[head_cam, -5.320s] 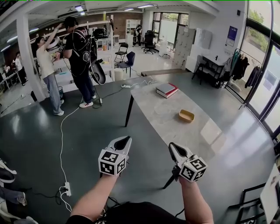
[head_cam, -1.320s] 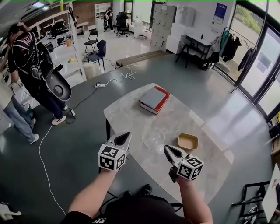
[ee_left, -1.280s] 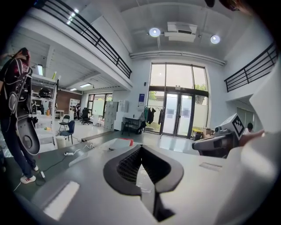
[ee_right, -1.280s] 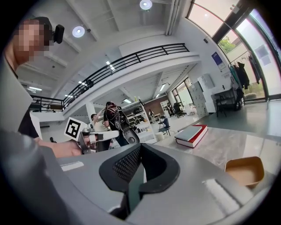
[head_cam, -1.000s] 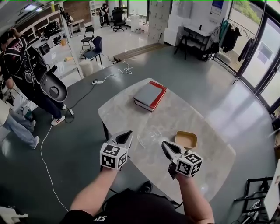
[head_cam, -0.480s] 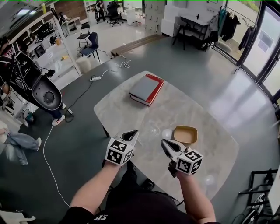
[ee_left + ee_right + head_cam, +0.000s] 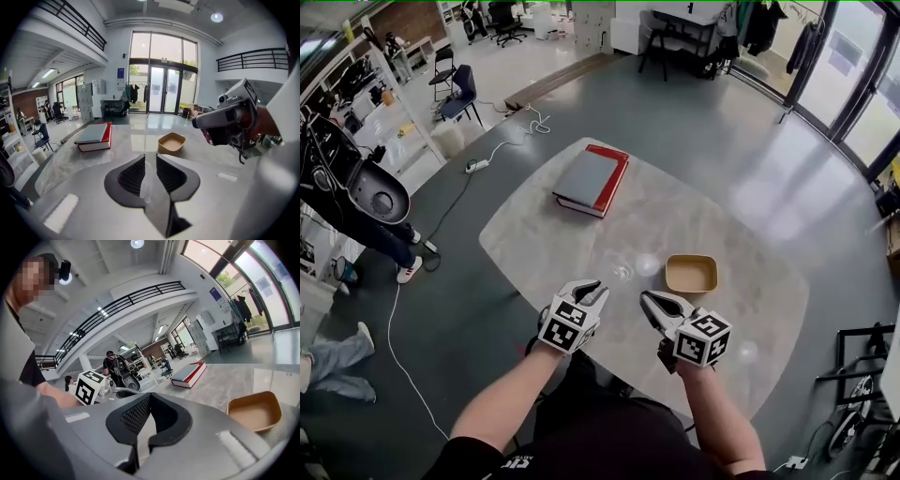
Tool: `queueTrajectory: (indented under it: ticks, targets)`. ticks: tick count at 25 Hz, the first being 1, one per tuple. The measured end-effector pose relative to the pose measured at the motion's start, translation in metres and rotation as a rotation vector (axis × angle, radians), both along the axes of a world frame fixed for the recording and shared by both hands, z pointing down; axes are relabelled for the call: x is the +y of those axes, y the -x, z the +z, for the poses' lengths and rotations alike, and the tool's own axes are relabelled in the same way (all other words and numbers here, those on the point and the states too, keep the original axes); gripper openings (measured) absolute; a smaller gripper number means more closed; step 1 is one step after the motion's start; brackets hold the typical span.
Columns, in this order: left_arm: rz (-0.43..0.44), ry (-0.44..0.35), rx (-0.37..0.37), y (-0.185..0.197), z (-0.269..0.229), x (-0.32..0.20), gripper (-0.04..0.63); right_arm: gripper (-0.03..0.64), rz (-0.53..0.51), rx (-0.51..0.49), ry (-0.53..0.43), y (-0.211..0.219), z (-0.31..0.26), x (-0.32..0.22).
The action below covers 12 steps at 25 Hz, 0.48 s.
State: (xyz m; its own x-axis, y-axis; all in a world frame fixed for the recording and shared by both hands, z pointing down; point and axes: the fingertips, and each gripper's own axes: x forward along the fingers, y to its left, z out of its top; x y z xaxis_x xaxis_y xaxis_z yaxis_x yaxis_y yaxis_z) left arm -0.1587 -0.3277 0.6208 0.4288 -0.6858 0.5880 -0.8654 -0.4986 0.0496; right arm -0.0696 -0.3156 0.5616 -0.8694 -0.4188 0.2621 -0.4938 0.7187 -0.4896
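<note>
Two hand-held tools hover over the near edge of a pale marbled worktop (image 7: pixel 722 225), each topped by a cube with square markers. The left tool (image 7: pixel 589 289) has its jaws a narrow slit apart, with nothing solid gripped between them; the left gripper view looks through that slit across the bare stone. The right tool (image 7: pixel 649 298), just beside it at 3 o'clock, has its jaws closed tip to tip and empty.

A shallow tan dish (image 7: pixel 691 273) sits on the worktop at 2 o'clock from the right tool, near it but apart, and empty. Farther off, at 12 o'clock from the left tool, a grey-covered book with a red spine (image 7: pixel 586 181) lies flat near the far edge. Beyond the worktop, at 11 o'clock, a white cable (image 7: pixel 502 145) trails across the grey floor toward a folding chair (image 7: pixel 461 94).
</note>
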Motion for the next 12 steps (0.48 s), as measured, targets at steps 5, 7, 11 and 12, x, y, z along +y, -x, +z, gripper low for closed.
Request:
queueTrajectory:
  ticks: [5, 7, 11, 12]
  targets:
    - [0.059, 0.047, -0.031, -0.014, 0.021, -0.005, 0.104, 0.014, 0.030, 0.006, 0.023, -0.007, 0.009, -0.001]
    - [0.079, 0.069, -0.047, -0.017, 0.030, -0.007, 0.114, 0.014, 0.037, 0.008, 0.030, -0.008, 0.013, 0.000]
    - [0.097, 0.117, -0.063, -0.018, 0.046, -0.011, 0.118, 0.014, 0.048, 0.011, 0.046, -0.008, 0.016, 0.003]
    - [0.101, 0.128, -0.063, -0.020, 0.053, -0.012, 0.120, 0.014, 0.051, 0.011, 0.051, -0.010, 0.017, 0.004]
